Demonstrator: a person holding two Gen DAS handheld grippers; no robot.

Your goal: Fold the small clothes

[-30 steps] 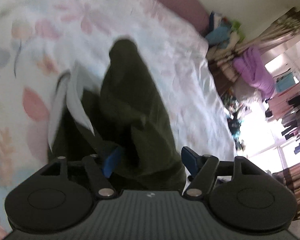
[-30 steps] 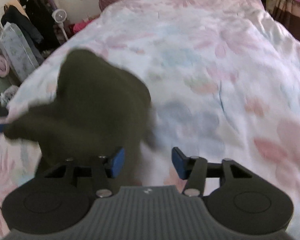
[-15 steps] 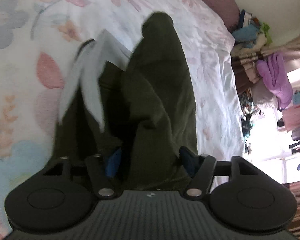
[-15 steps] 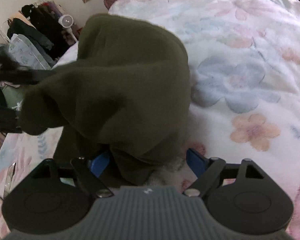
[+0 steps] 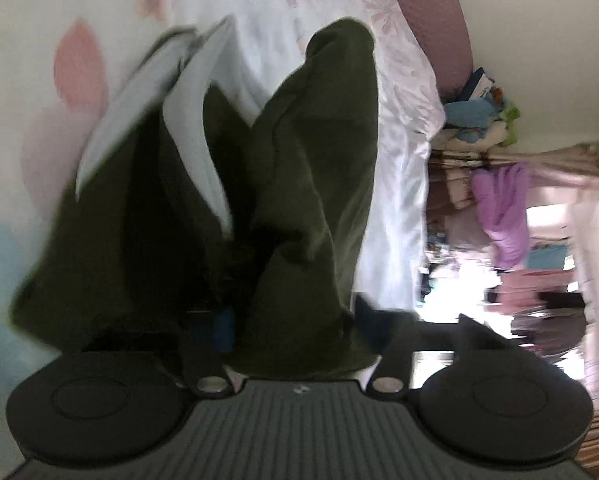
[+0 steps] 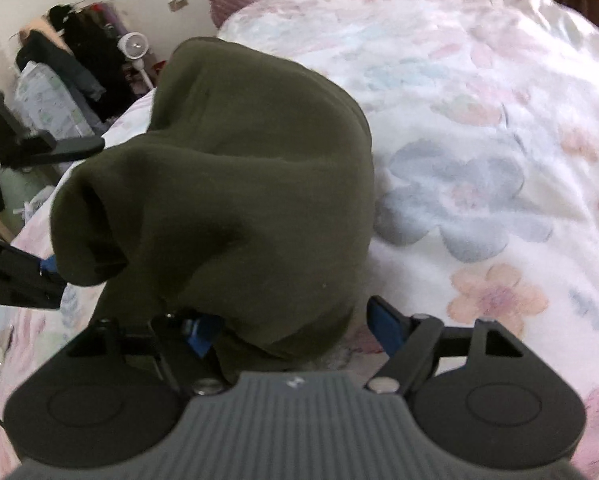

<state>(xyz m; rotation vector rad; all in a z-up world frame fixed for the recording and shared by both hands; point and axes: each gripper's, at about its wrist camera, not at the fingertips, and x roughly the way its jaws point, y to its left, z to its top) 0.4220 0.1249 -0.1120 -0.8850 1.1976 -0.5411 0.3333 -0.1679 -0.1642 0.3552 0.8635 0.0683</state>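
Presently the dark olive-green fleece garment [image 6: 235, 184] is seen bunched on the floral-print quilted bedspread [image 6: 479, 128], its long axis running straight away from both claws. A fold sits between the closing jaws of the left gripper [image 5: 295, 326]; pad contact cannot be told. The right gripper [image 6: 291, 328] is closing too, its right pad clear of the cloth. Both are judged equally near.

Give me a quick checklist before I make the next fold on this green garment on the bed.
1. Olive green garment on the floral bedspread: ok.
2. Left gripper has cloth between its closing jaws: ok.
3. Right gripper has cloth between its closing jaws, one pad clear of it: not ok.
4. Garment lying flat: not ok, it is bunched and humped.
5. White lining tucked in: not ok, it sticks out.
6. Firm pinch on either side: cannot tell.
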